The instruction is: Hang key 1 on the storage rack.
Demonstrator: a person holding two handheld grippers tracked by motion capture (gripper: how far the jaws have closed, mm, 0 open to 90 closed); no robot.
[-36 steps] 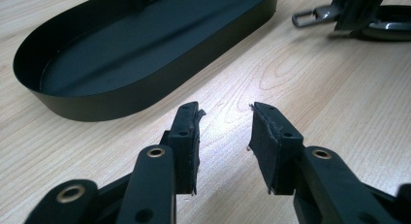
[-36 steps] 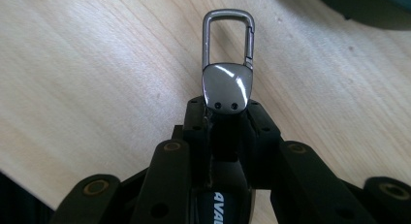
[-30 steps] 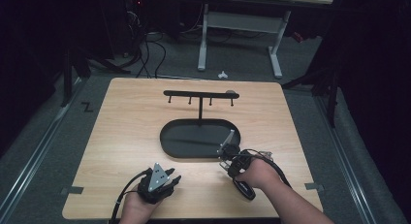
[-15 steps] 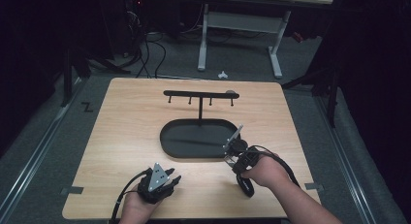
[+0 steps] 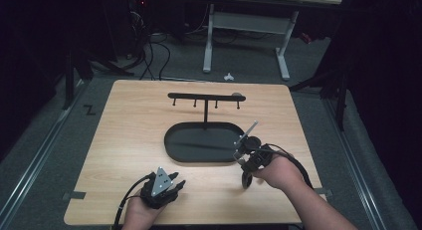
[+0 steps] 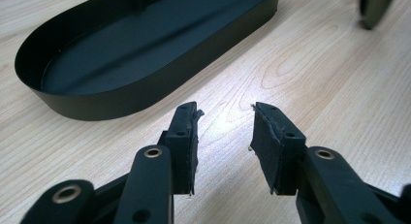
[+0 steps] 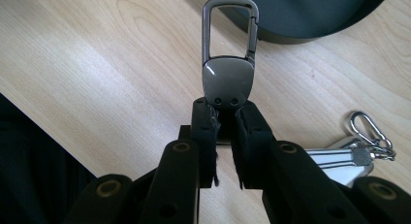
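High view: your right tool (image 5: 245, 146) sits at the near-right edge of the tray (image 5: 199, 155), probably bound for the hook rack (image 5: 205, 96) behind it. Right gripper view: it's clamped on the keychain clip (image 7: 228, 64) — keep the loop leading. Left gripper view: left tool (image 6: 225, 122) parted, empty, near the tray.

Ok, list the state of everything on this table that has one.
Right hand-held gripper: shut on the key clip.
Key clip: gate closed, held above the table.
Left hand-held gripper: open, nothing between its jaws.
Oval tray: empty.
Hook rack: hooks bare.
Second clip: lying on the table.
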